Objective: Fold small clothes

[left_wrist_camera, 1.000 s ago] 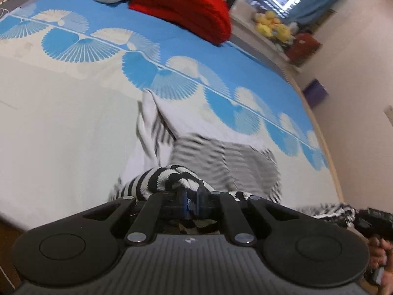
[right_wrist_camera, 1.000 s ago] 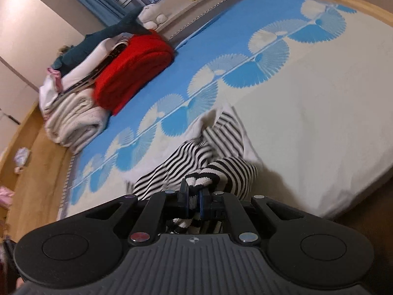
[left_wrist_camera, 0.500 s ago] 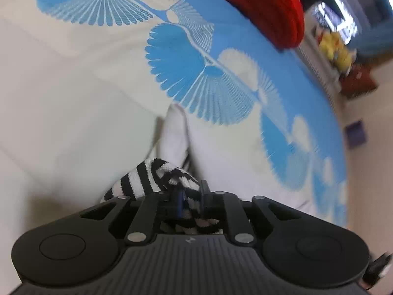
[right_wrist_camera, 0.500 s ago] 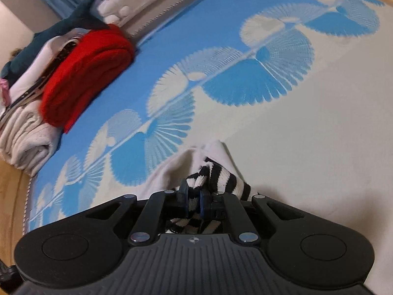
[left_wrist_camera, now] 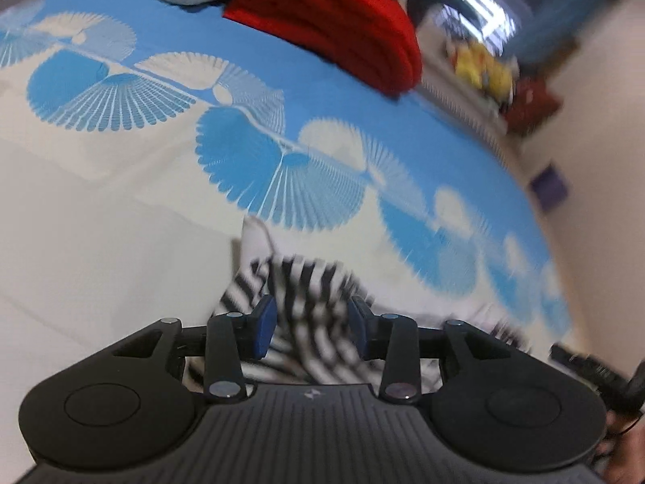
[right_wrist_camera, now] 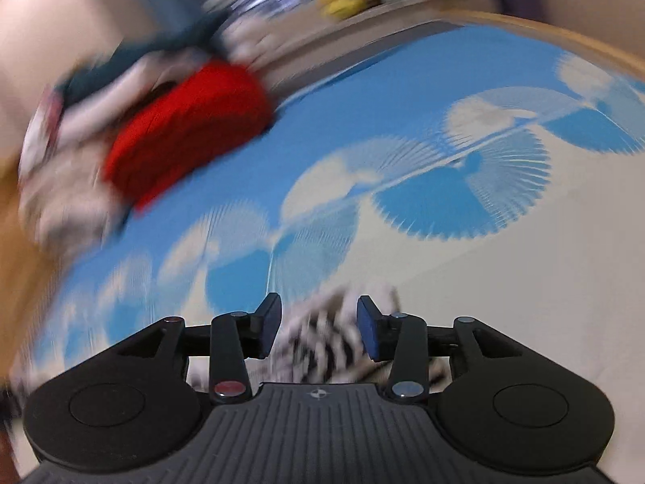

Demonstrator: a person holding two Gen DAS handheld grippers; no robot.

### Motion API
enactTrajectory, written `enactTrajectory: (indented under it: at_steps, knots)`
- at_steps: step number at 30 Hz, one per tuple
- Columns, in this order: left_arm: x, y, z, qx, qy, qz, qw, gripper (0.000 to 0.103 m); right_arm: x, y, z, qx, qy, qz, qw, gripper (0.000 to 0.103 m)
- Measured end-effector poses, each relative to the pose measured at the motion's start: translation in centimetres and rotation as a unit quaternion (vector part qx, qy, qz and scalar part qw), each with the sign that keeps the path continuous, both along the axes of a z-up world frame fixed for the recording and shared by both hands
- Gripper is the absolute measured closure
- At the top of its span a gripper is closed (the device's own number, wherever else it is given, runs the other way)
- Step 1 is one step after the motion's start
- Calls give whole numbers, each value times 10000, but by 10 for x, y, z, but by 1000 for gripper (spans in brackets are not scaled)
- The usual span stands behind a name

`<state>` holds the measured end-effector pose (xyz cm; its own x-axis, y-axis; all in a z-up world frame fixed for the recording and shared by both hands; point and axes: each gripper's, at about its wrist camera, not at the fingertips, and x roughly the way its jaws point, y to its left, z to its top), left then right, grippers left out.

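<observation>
On the bed (left_wrist_camera: 80, 242), both grippers had just let go of the striped garment (left_wrist_camera: 306, 294), pretty much at the same time. Left gripper (left_wrist_camera: 311, 322) had its jaws apart w/ the stripey cloth lying loose between the blue pads (left_wrist_camera: 264, 324), not pinched. Same for the right gripper (right_wrist_camera: 318, 326): jaws had just been opening, fabric (right_wrist_camera: 322, 339) sat between them but nothing pressed on it. Imo that meant a fold was just laid down and released, so that step was basically done, prob smoothing or another fold left.

Vs a sec earlier: back then both were clamped tight on bunched-up striped fabric, held up off the sheet w/ the rest spread out in front. Now it lay down on the cream part of the sheet, near the blue fan print, well apart from the red blanket (left_wrist_camera: 342, 36). Both views were blurry tho, so can't tell how neat the fold was.
</observation>
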<state>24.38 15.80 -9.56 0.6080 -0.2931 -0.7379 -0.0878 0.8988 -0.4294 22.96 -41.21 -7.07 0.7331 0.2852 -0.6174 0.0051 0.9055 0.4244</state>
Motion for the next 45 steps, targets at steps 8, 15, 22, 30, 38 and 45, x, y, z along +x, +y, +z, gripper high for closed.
enactTrajectory:
  at_steps: [8, 15, 22, 30, 38, 45]
  knots:
    - [7, -65, -17, 619, 32, -1016, 9929, 37, -10, 66, -18, -993, 5, 1269, 9869, 52]
    - [40, -88, -40, 460, 768, -595, 9942, 54, 15, 107, -45, -1290, 965, 1508, 9754, 42]
    - [64, -63, -19, 199, 260, 315, 9990, 95, 38, 109, -32, -1000, 686, 1117, 9863, 99]
    - [88, -55, -3, -175, -604, 847, 9944, 95, 57, 100, 8, -417, -796, 428, 9950, 100]
    - [120, -51, -32, -43, -41, 1104, 9939, 90, 89, 118, -17, -731, -530, 173, 9958, 99]
    - [128, -39, -57, -420, 926, 902, 9907, 56, 115, 133, -70, -1052, 1053, 365, 9882, 63]
